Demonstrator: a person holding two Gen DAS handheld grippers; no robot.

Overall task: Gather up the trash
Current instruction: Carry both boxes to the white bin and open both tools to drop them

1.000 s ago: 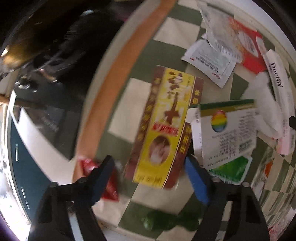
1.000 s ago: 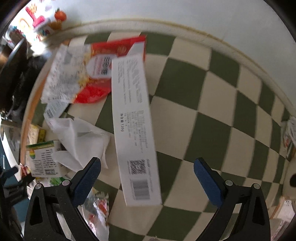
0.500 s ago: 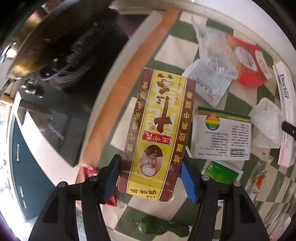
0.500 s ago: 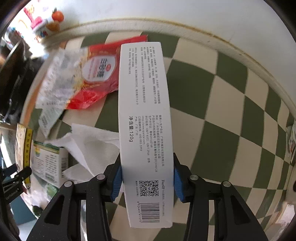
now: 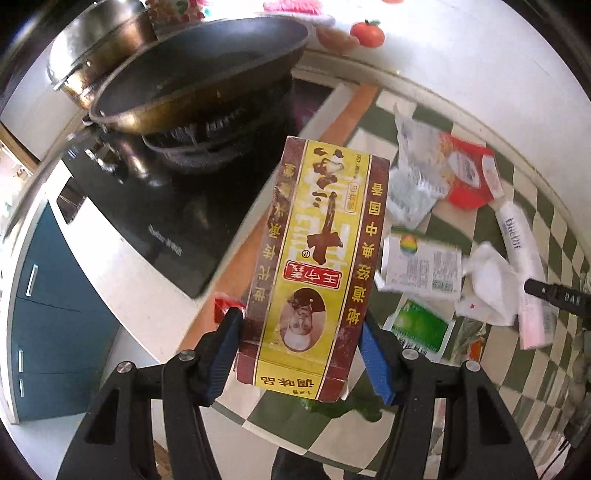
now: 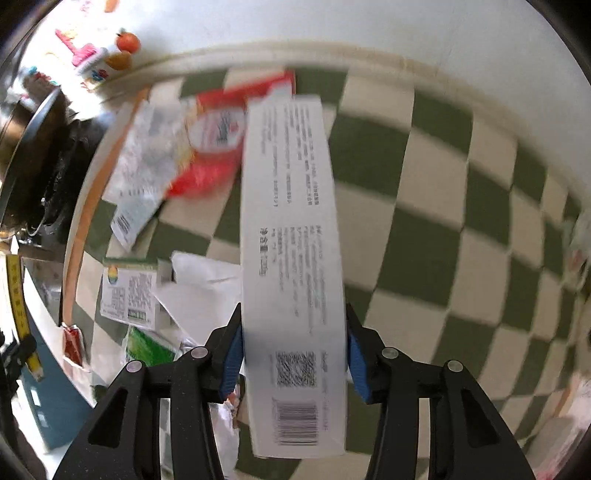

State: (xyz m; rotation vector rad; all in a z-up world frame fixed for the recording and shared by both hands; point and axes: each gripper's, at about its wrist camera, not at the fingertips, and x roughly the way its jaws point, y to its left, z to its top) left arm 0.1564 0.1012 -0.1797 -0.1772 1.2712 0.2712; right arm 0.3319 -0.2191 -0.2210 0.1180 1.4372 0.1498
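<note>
My left gripper [image 5: 301, 354] is shut on a yellow and brown seasoning box [image 5: 317, 266] and holds it lifted above the checkered counter. My right gripper [image 6: 293, 360] is shut on a long white toothpaste box [image 6: 291, 280], also lifted off the counter; the box shows in the left wrist view [image 5: 521, 266]. Loose trash lies below: a red and white bag [image 6: 218, 147], a white box with a rainbow logo [image 5: 421, 267], a crumpled tissue [image 5: 487, 284], a green packet [image 5: 417, 328] and a small red packet [image 6: 72, 341].
A black stove [image 5: 177, 192] with a large wok [image 5: 192, 81] stands left of the counter. The green and white checkered cloth [image 6: 443, 236] runs to a white wall [image 6: 332, 26]. Blue cabinet doors [image 5: 48, 306] are below the counter edge. More wrappers lie at far right [image 6: 580, 251].
Both grippers closed on their boxes and then lifted them off the counter. The left view has tilted up so the stove and wok show.
</note>
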